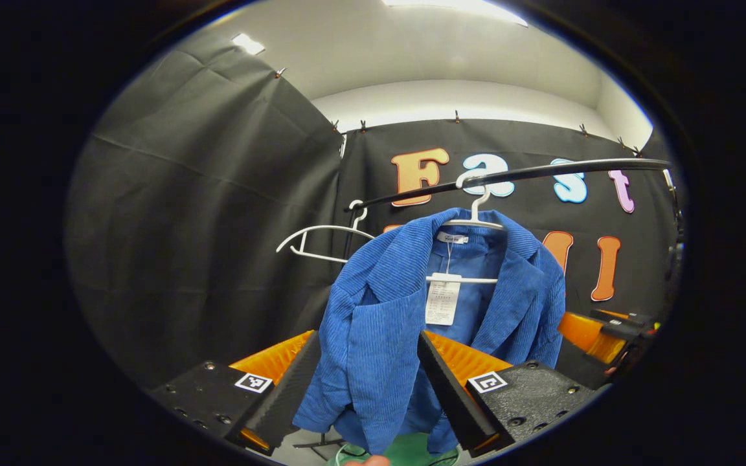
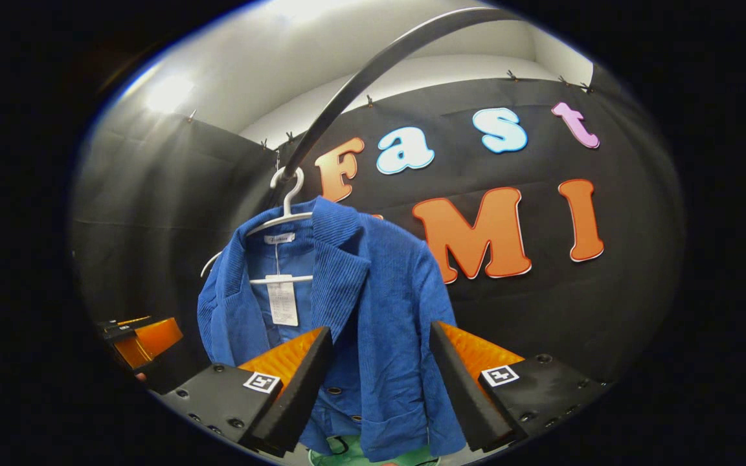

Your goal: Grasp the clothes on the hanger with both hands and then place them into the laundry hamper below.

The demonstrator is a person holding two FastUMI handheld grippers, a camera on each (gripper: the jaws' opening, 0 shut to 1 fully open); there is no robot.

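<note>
The blue jacket (image 1: 373, 323) hangs lengthwise straight ahead between both wide-open tongs, left tongs (image 1: 366, 382) framing one front panel, right tongs (image 2: 379, 382) the other.

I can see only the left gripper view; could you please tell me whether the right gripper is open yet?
Observer: Yes, the right gripper is open; in the right gripper view the blue jacket hangs in the gap between its fingers.
Operator: Thank you. Is anything hard on the fabric near that spot?
Observer: Dark buttons sit on the jacket's front edge, close beside one finger of that gripper.
</note>
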